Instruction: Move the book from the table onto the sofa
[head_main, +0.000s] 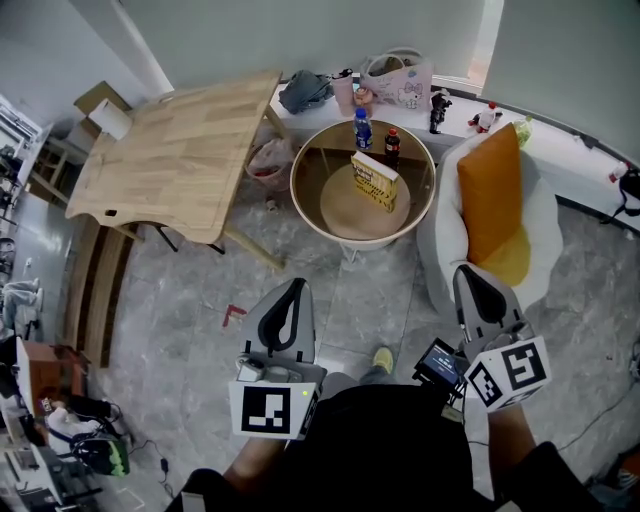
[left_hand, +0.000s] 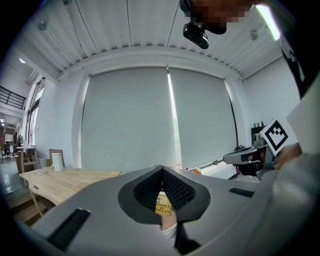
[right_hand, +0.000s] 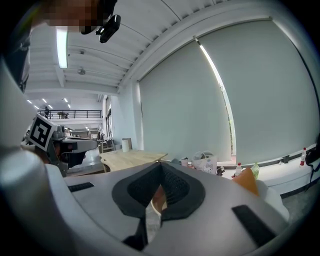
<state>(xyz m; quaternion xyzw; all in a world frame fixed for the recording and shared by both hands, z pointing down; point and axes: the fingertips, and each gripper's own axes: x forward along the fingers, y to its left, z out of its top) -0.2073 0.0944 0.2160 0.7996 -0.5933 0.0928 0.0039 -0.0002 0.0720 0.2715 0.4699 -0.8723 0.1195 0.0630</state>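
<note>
Two grey grippers point forward, nearly level, side by side: left gripper (head_main: 295, 287) and right gripper (head_main: 470, 276), each with jaws pressed together, holding nothing. Beyond, beside the white sofa (head_main: 543, 228), the round glass-topped table (head_main: 296, 195) bears the upright yellow book (head_main: 374, 181); its print is unreadable.

Right claw (right_hand: 160, 169) closed on nothing — wooden table (right_hand: 131, 158) beyond, orange cushion (right_hand: 243, 179) at right.
</note>
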